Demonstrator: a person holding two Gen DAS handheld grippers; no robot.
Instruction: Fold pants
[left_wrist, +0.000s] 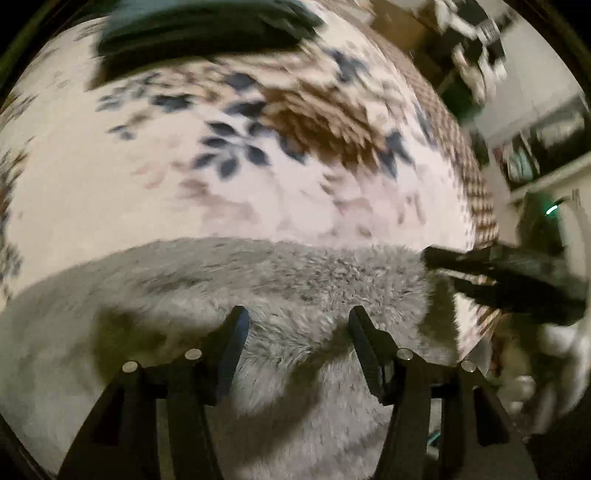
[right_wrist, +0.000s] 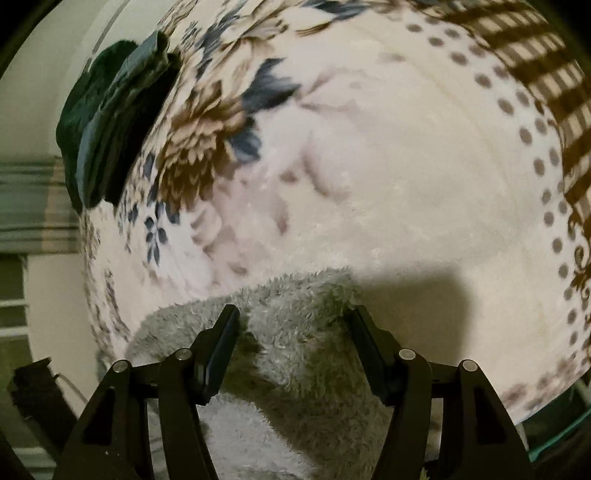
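The pants (left_wrist: 258, 280) are grey and fluffy and lie on a floral blanket (left_wrist: 184, 184) at the near edge. My left gripper (left_wrist: 299, 321) is open just above the grey fabric, with nothing between its fingers. In the right wrist view the same grey pants (right_wrist: 295, 332) bunch up into a raised fold. My right gripper (right_wrist: 295, 321) is open with the fold lying between its fingers. The right gripper also shows at the right edge of the left wrist view (left_wrist: 480, 273), at the pants' right end.
A dark green folded garment (left_wrist: 199, 33) lies at the blanket's far side; it also shows at the upper left of the right wrist view (right_wrist: 110, 125). The blanket has a brown checked border (right_wrist: 546, 92). Shelves and clutter (left_wrist: 535, 147) stand beyond the bed on the right.
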